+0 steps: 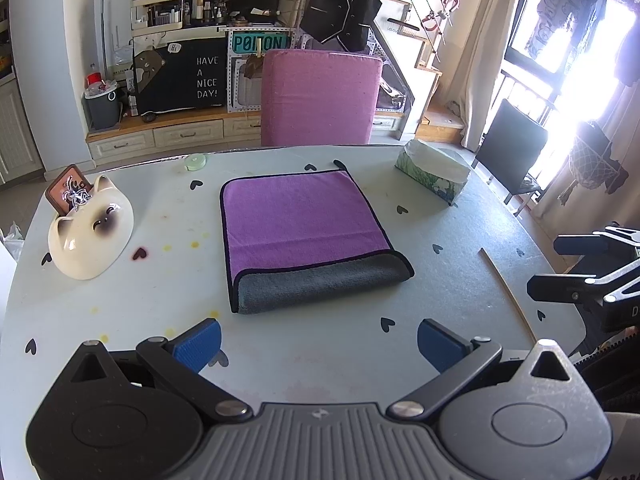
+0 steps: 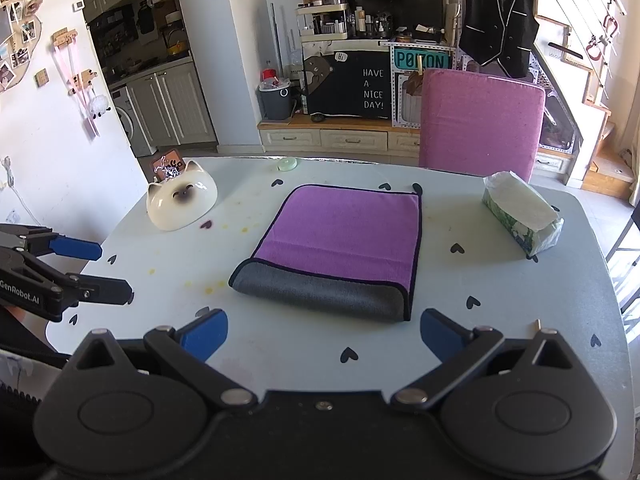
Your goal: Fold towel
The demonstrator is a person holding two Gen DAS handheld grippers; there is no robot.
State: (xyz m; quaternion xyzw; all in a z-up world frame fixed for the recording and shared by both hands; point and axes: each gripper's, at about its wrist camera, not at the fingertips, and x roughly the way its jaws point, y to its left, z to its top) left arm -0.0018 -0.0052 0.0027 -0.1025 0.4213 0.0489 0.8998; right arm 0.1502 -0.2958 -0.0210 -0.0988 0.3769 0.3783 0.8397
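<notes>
A purple towel [image 1: 300,220] with a dark hem lies folded flat in the middle of the table, its grey underside [image 1: 320,286] showing along the near edge. It also shows in the right wrist view [image 2: 344,236]. My left gripper [image 1: 319,344] is open and empty, a little short of the towel's near edge. My right gripper [image 2: 324,334] is open and empty, also just short of that edge. Each gripper shows at the side of the other's view: the right one [image 1: 572,276] and the left one [image 2: 100,268].
A cat-shaped ceramic bowl [image 1: 90,232] stands at the left, a tissue pack [image 1: 434,172] at the far right, a small green round lid [image 1: 195,162] at the far edge. A thin wooden stick [image 1: 508,292] lies at the right. A pink chair [image 1: 318,96] stands behind the table [image 1: 160,280].
</notes>
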